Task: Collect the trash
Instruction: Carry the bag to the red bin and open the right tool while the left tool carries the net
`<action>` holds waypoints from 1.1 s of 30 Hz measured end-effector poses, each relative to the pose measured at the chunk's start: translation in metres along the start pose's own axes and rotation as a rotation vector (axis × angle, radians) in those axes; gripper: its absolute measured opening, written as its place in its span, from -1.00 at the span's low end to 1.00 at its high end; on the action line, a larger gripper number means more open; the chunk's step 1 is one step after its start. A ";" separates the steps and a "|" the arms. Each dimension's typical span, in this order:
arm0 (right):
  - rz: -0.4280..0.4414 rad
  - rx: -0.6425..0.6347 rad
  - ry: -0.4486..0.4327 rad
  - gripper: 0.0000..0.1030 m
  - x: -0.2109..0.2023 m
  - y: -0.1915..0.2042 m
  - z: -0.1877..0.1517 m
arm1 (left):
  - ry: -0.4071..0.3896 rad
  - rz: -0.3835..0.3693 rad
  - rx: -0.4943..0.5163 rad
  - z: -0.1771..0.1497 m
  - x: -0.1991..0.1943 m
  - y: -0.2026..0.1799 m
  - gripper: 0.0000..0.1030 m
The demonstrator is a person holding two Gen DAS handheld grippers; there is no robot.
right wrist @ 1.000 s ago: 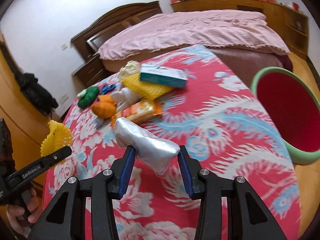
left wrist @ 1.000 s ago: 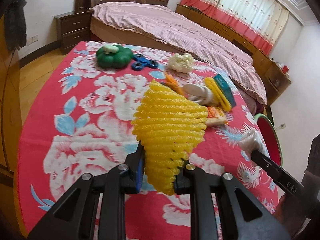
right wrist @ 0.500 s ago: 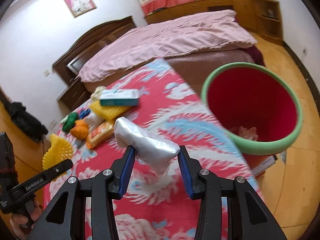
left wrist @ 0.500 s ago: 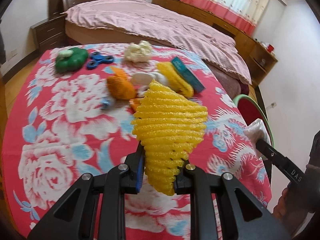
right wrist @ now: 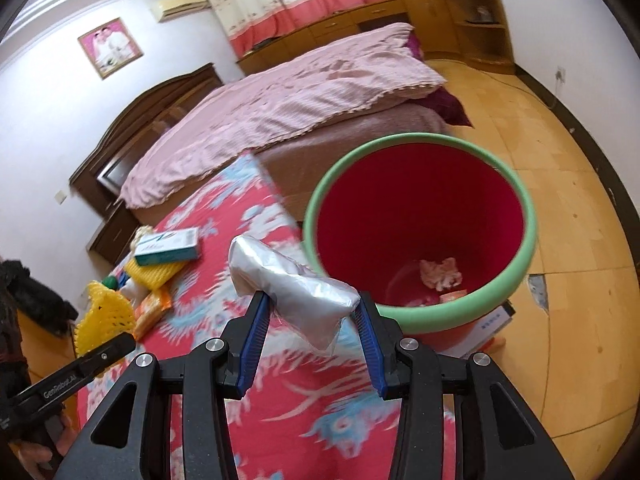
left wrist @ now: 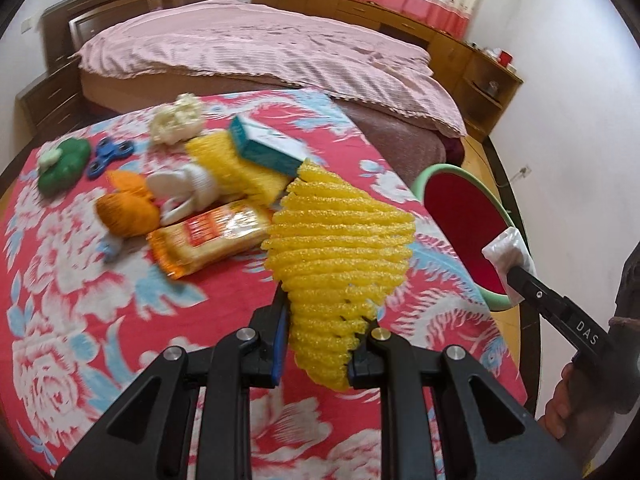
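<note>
The right tool [right wrist: 308, 316] is clamped on a light, crushable silver foil wrapper [right wrist: 294, 284] short of the red bin [right wrist: 420, 316]; the left tool [left wrist: 320, 344] pinches a soft yellow foam fruit net [left wrist: 336, 256] by its narrow end.

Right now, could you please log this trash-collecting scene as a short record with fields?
left gripper: shut on yellow foam net, held above the table
right gripper: shut on silver wrapper, near the bin's rim
bin: red inside, green rim, on the floor beside the table; some scraps at the bottom
floral tablecloth: teal box, orange snack pack, green toy, blue spinner
</note>
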State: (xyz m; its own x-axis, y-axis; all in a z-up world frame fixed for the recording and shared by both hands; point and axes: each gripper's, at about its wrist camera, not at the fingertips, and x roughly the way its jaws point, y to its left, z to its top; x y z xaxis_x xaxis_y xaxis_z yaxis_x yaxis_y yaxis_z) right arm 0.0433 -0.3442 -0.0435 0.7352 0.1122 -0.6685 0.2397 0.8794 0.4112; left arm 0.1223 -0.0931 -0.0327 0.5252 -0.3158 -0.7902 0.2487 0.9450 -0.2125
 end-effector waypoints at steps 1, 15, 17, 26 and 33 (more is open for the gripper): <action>-0.006 0.009 -0.003 -0.13 0.001 -0.005 0.003 | 0.004 -0.003 0.010 0.003 0.003 -0.004 -0.58; -0.093 0.118 -0.014 -0.12 0.011 -0.059 0.020 | 0.043 -0.047 0.102 0.023 0.036 -0.059 -0.58; -0.101 0.123 -0.012 -0.09 0.013 -0.064 0.022 | 0.047 -0.053 0.112 0.026 0.041 -0.066 -0.58; -0.110 0.135 -0.024 -0.07 0.021 -0.080 0.031 | 0.073 -0.072 0.157 0.035 0.061 -0.095 -0.58; -0.103 0.155 -0.026 0.04 0.021 -0.089 0.031 | 0.086 -0.083 0.184 0.035 0.071 -0.109 -0.58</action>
State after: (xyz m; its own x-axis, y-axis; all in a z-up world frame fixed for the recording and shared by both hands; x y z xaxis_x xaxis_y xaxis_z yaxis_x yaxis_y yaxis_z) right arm 0.0571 -0.4342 -0.0750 0.7177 0.0113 -0.6962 0.4077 0.8038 0.4333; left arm 0.1615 -0.2218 -0.0454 0.4273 -0.3762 -0.8221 0.4366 0.8821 -0.1767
